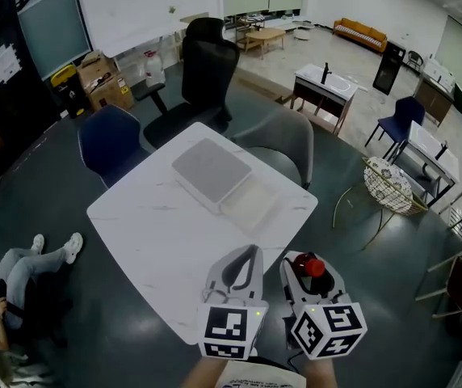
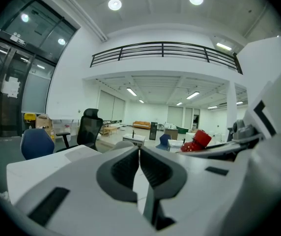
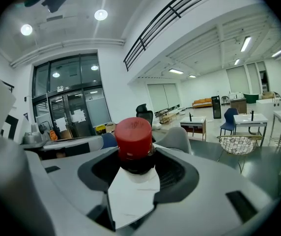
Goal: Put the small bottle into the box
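We are reading very little writing here. The small bottle [image 3: 133,140] is wearing a white label, and we cannot make out any print on it. The cubes on both grippers are showing black-and-white square markers and no words.

The bottle is showing a bright red round cap over a dark neck, with the white label wrapping the body below. It is standing upright between the jaws of the right gripper [image 1: 302,263]. The jaws are pressing on its body from both sides, and the cap is rising clear above them. In the head view the red cap is showing against the dark floor, just past the near right edge of the white table [image 1: 146,241].

The left gripper [image 2: 139,156] is carrying nothing, its two dark pads meeting along one line. It is sitting just beside the right one, over the table's near corner.

The box [image 1: 212,170] is lying flat on the far half of the table, grey on top, with a paler shallow part touching its near right side. We cannot tell whether that part is a lid or a tray. The bottle is well apart from it.
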